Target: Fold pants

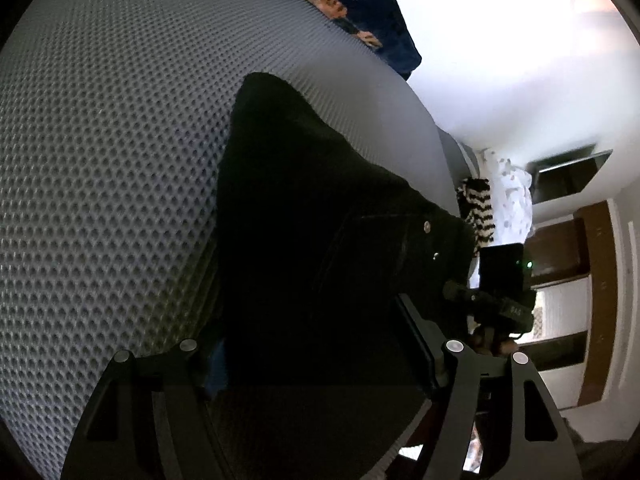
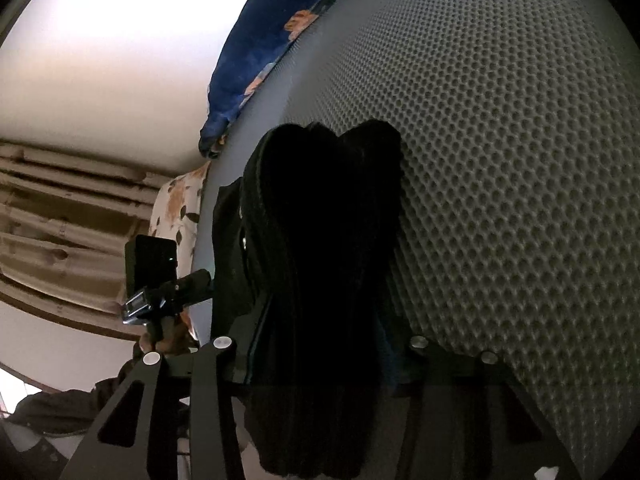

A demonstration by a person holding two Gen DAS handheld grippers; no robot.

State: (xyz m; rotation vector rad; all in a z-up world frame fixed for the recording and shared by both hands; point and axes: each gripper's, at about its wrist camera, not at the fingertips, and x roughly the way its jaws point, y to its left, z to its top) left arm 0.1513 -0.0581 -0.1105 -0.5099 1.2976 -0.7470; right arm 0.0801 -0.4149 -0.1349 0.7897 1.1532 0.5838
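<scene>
The black pants point(image 1: 320, 200) lie on a grey honeycomb mat point(image 1: 100, 160), bunched into thick folds with a metal rivet showing near the waistband. My left gripper point(image 1: 316, 320) has dark fabric filling the whole gap between its fingers, and the pads press on it. In the right wrist view the pants point(image 2: 320, 220) form a stacked bundle that runs deep into my right gripper point(image 2: 320, 320), which is shut on it. Each view also shows the other tool's black body point(image 1: 502, 272) point(image 2: 154, 264) at the pants' far edge, held by a hand.
A blue floral cloth point(image 2: 260, 40) lies along the mat's far edge point(image 1: 384, 20). A zebra-striped cloth point(image 1: 478, 208) and a white dotted one point(image 1: 514, 200) sit past the mat. Beside the mat point(image 2: 500, 160) are a pale floral cloth point(image 2: 180, 200) and wooden shelving point(image 2: 60, 220).
</scene>
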